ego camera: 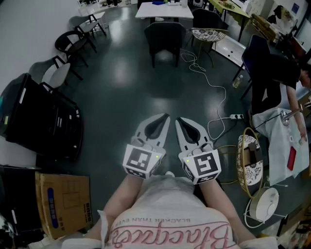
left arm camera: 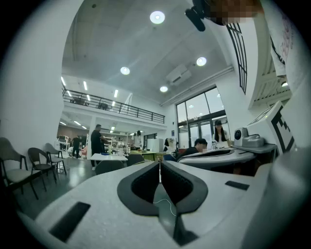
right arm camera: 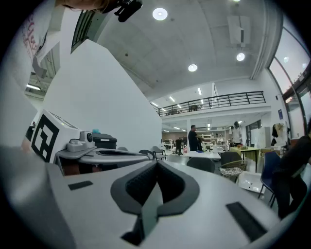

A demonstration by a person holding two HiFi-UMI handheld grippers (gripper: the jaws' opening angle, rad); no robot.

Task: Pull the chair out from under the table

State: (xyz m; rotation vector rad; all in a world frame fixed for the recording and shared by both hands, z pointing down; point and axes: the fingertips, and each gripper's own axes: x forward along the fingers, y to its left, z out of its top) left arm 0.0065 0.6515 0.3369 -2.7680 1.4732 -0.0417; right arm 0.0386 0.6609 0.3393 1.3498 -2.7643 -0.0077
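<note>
Your left tongs [ego camera: 164, 118] are closed, jaws pressed together tip to tip, nothing between them. Your right tongs [ego camera: 179, 120] are the same: closed and empty. You hold both level in front of your body, just beside each other with the tips angled slightly inward, over bare dark floor [ego camera: 121, 92]. Each marker cube faces up at you.

The chair [ego camera: 165, 35] is dark and stands well ahead of the tongs at the far end of the open floor. Its back is toward you and it sits right at the near edge of the white tabletop [ego camera: 164, 10]. You touch neither.

In the left gripper view the chair's back shows low, just in front of the tabletop, with people standing further back. The right gripper view shows the same pair, slightly right of the jaw line.

A wicker seat [ego camera: 209, 34] stands just right of the chair. A white cable [ego camera: 217, 90] runs from near it across the floor to a power strip [ego camera: 236, 116]. Black chairs [ego camera: 73, 44] line the left wall. A black case [ego camera: 43, 119] and a cardboard box [ego camera: 63, 202] sit at your left. A person in dark clothes [ego camera: 284, 73] is at the right edge, beside white cloth.
</note>
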